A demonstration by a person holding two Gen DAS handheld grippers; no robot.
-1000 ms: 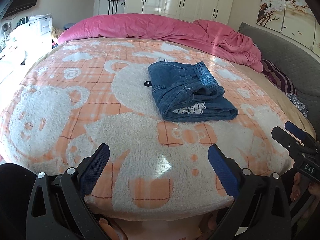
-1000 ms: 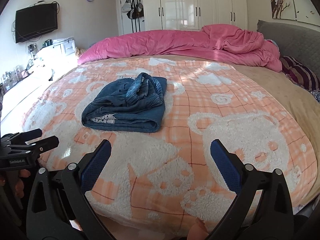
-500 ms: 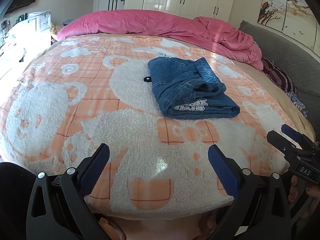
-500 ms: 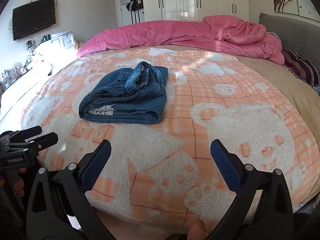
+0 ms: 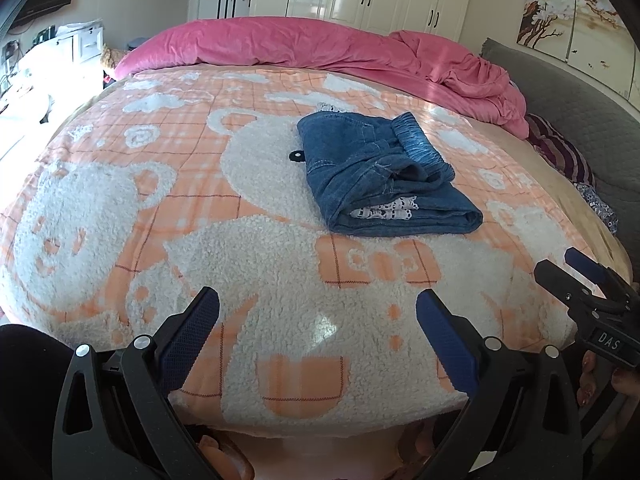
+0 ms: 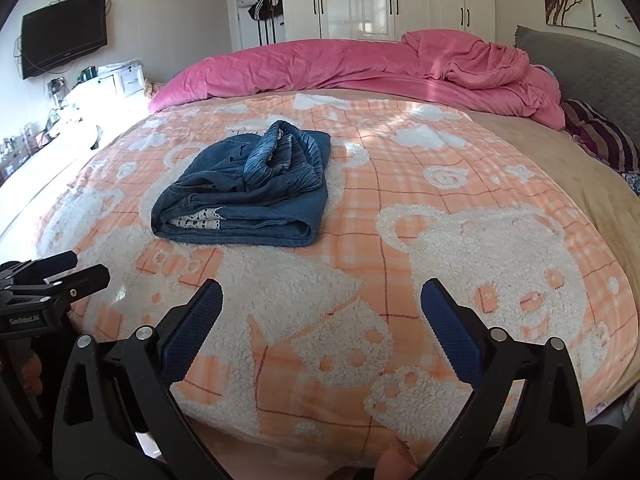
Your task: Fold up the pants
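Lying folded on fleece blanket (image 5: 248, 264), pants (image 5: 380, 176), pink duvet (image 5: 320, 46) behind, both jaws released.

The folded blue denim pants (image 5: 380, 176) are hiding their inner layers; only a strip of white lace trim (image 5: 384, 213) is peeking out. The grey padded headboard (image 5: 580, 92) is running off the frame's right edge. Small items on the white sunlit dresser (image 6: 60, 120) are washing out, unreadable.
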